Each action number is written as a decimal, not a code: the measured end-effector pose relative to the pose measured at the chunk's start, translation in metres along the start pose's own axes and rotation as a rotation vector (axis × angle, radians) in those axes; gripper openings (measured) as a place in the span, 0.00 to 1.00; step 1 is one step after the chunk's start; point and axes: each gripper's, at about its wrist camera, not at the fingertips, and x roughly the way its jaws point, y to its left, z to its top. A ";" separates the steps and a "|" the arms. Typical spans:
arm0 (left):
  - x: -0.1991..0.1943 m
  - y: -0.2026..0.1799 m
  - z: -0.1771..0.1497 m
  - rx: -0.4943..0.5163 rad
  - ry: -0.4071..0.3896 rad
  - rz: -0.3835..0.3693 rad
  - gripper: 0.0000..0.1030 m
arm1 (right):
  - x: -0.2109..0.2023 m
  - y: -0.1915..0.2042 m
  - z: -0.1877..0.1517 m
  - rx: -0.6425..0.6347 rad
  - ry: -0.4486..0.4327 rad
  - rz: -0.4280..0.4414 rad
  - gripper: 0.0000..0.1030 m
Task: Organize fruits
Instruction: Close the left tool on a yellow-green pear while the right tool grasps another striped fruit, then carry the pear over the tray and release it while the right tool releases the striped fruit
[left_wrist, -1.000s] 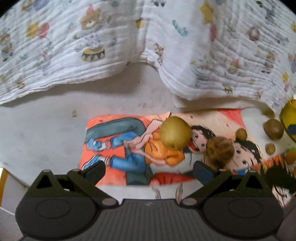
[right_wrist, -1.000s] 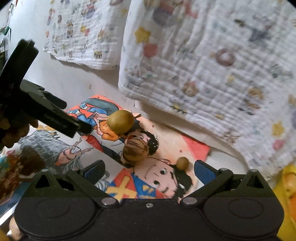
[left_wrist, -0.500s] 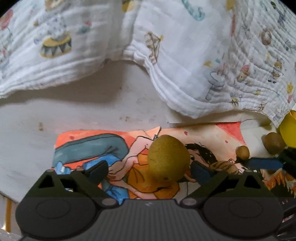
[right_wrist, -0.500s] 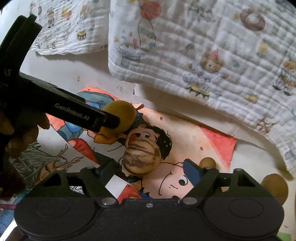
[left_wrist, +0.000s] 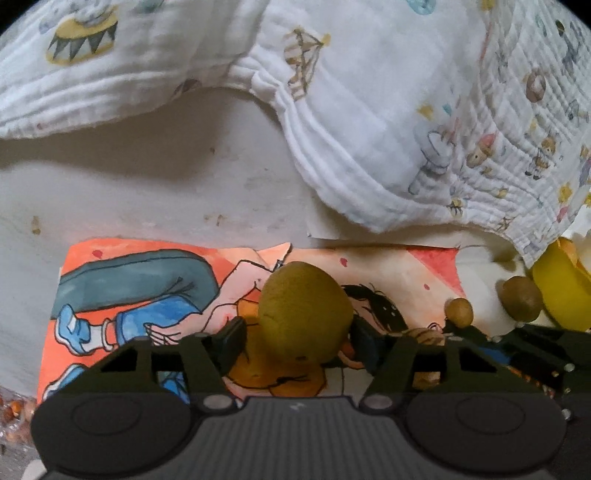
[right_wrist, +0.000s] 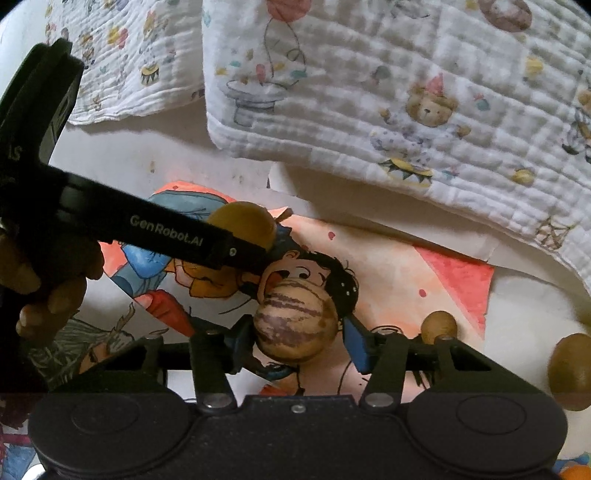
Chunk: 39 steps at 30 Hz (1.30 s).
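While both pickups are in progress, we show the grasp step of organizing the fruits. The left gripper (left_wrist: 297, 341) straddles a yellow-green fruit (left_wrist: 304, 306), and the right gripper (right_wrist: 297, 341) straddles a striped fruit (right_wrist: 295, 317). Both fruits rest on an illustrated sheet (left_wrist: 147, 280) that lies on the counter (left_wrist: 147, 184).

The left jaws have just been closing with the yellow-green fruit between them. A sliver of the sheet shows beside one pad, so we read these jaws as still apart and not yet gripping. The right jaws have likewise just been closing on the striped fruit. Their pads sit close against its flanks, but we cannot tell whether they press on it.

We judge that the next move calls for each pair of jaws to seat firmly across the widest part of its fruit. Each fruit can then be lifted straight up, since a round fruit may roll out of a loose hold. The two grippers work just beside each other, so their paths should stay separate.

- **Large fruits:** two, the yellow-green one and the striped one.
- **Brown fruits:** two, a small brown fruit (right_wrist: 439, 326) and a larger brown fruit (right_wrist: 572, 373), both untouched.
- **Printed cloths:** two, a near cloth (right_wrist: 406, 110) and a far cloth (right_wrist: 122, 55).
- **Other items:** one yellow object (left_wrist: 561, 291), partly hidden, and one visible hand (right_wrist: 55, 291) holding the left gripper.
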 end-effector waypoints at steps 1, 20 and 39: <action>0.000 0.001 0.000 -0.002 0.002 -0.005 0.61 | 0.001 0.001 0.000 -0.001 0.001 -0.001 0.50; -0.027 0.003 -0.015 -0.112 0.026 -0.036 0.55 | -0.028 -0.001 -0.009 0.024 -0.022 0.026 0.48; -0.094 -0.014 -0.068 -0.137 0.023 -0.056 0.54 | -0.103 -0.001 -0.050 0.019 -0.042 0.061 0.48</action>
